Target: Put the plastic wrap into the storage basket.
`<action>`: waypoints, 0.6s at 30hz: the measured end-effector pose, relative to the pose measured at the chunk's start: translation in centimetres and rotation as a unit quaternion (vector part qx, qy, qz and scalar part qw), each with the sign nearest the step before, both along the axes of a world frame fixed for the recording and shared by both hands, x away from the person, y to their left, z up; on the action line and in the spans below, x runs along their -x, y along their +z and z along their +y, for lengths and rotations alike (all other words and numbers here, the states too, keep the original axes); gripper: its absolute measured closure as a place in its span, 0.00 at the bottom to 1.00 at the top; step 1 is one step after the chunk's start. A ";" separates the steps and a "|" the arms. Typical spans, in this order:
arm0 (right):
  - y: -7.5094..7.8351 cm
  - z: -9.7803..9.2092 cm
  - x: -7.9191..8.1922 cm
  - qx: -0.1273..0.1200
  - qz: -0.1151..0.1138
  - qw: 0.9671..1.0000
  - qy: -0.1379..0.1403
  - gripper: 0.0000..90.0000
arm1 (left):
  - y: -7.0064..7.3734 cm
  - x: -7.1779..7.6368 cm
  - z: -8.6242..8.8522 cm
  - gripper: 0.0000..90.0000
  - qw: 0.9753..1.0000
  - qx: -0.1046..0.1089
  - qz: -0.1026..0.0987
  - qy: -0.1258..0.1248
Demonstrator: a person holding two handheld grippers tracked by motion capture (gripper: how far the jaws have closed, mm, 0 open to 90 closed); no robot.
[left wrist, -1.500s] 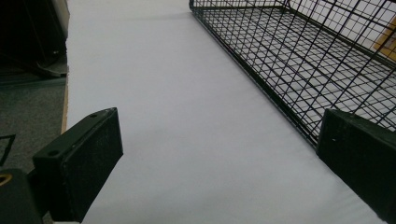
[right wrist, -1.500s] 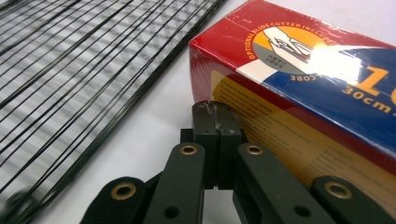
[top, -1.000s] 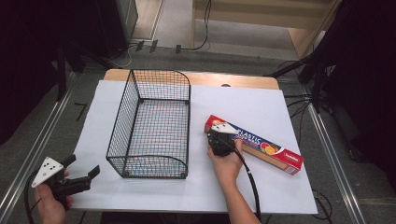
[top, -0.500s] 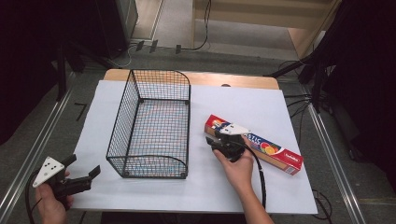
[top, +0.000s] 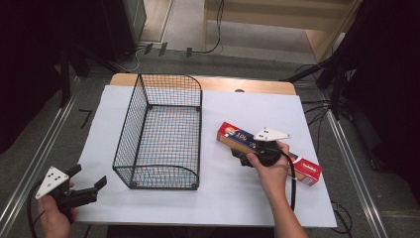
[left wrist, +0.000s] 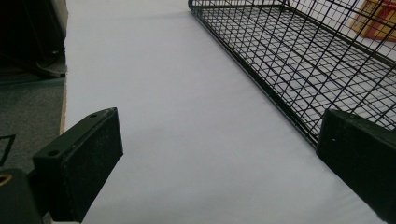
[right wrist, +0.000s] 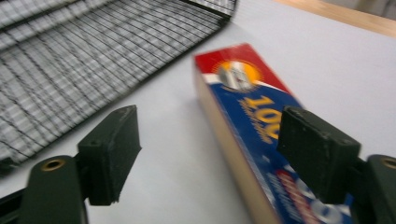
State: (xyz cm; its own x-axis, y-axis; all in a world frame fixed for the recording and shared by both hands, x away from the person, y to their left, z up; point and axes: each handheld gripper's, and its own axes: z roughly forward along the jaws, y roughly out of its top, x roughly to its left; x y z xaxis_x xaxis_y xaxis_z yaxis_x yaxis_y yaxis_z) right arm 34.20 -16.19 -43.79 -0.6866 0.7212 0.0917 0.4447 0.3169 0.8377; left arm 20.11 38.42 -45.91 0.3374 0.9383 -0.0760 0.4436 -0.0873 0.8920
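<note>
A: High view first: the box (top: 270, 152), a long flat carton in red and blue, lies on the white table (top: 247, 109) to the right of the wire basket (top: 161, 131), clear of its wall. The right gripper (top: 242, 157) sits over the box near its middle, hand above it.

B: Has it got hold of the box?

A: No. In the right gripper view the jaws stand wide apart, one over bare table on the basket side, the other over the printed top of the box (right wrist: 261, 135). Nothing is pinched between them.

B: So that jaw may land on top instead of down the far side.

A: That's my worry. If they close like this, I'd expect one pad to scrape the lid and shove the box sideways toward the basket (right wrist: 93, 56), or to twist it flat on the table.

B: And if it does catch?

A: A long box pinched off its middle would likely droop at one end, and could snag on the basket's rim going in.

B: The other hand?

A: The left gripper (top: 89, 184) is at the near left corner, well apart from the box, jaws spread and holding nothing. In its own view the basket (left wrist: 299, 56) lies just ahead to one side.
</note>
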 end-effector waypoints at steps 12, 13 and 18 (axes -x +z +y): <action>0.5 -4.1 -1.2 0.104 0.027 0.994 0.003 0.30 | 0.0 0.0 -0.1 0.01 1.000 -0.004 0.002 0.000; 0.6 -4.4 -1.3 0.113 0.029 0.993 0.006 0.30 | 0.0 0.0 -0.1 0.01 1.000 -0.004 0.002 -0.001; 0.7 -5.2 -1.8 0.161 0.051 0.985 0.020 0.30 | 0.0 0.0 -0.1 0.01 1.000 -0.006 0.003 -0.001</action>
State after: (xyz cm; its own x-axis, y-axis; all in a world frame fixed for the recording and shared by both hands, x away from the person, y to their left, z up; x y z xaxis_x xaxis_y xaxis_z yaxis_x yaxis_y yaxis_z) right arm 35.98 -21.39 -43.07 -0.7146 0.6963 -0.0676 0.5025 0.5781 0.6428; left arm 20.12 38.32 -45.92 0.3389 0.9384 -0.0673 0.4483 -0.0981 0.8885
